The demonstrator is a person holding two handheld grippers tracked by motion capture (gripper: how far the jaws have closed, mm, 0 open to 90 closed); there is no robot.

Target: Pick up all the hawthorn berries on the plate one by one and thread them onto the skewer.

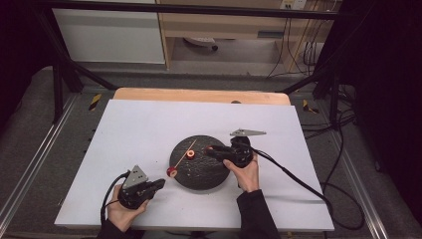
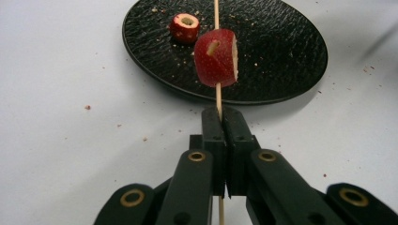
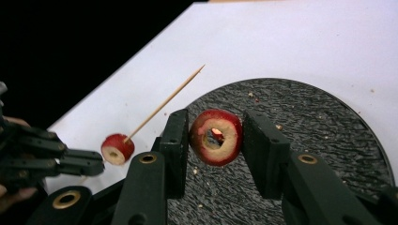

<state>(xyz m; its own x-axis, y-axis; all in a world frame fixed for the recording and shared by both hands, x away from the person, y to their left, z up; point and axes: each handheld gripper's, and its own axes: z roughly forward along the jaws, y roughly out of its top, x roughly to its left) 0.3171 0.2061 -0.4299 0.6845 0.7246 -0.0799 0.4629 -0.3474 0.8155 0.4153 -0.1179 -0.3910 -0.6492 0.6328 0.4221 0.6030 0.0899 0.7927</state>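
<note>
A white counter (image 1: 149,129) carries a round black plate (image 1: 199,174) with a rough, pebbled surface, and every place here is given from that plate.

The left tool (image 2: 220,117), held in the person's left hand (image 1: 122,211), sits off the plate's near-left edge. Its two black jaws are pressed together on the lower end of a thin wooden skewer (image 2: 217,96). From the grip the skewer slants up and away across the plate, its pointed tip bare. A red fruit slice (image 2: 216,57) with pale flesh is threaded on the skewer just beyond the jaws, hanging right at the plate's near-left rim.

The right tool (image 3: 213,140), held in the person's right hand (image 1: 245,174), reaches in from the plate's right side and lies over it. It is clamped on a second piece — a red fruit ring (image 3: 216,137) with a pale cut face and a hole through its middle. The ring sits between the two pads, lifted above the plate's surface, near the plate's middle and close beside the skewer's shaft. Its hole faces the camera in the right gripper view.

Small pale crumbs (image 2: 256,62) are scattered over the plate and on the counter around it. A black cable (image 1: 293,179) trails from the right tool off to the plate's right.
</note>
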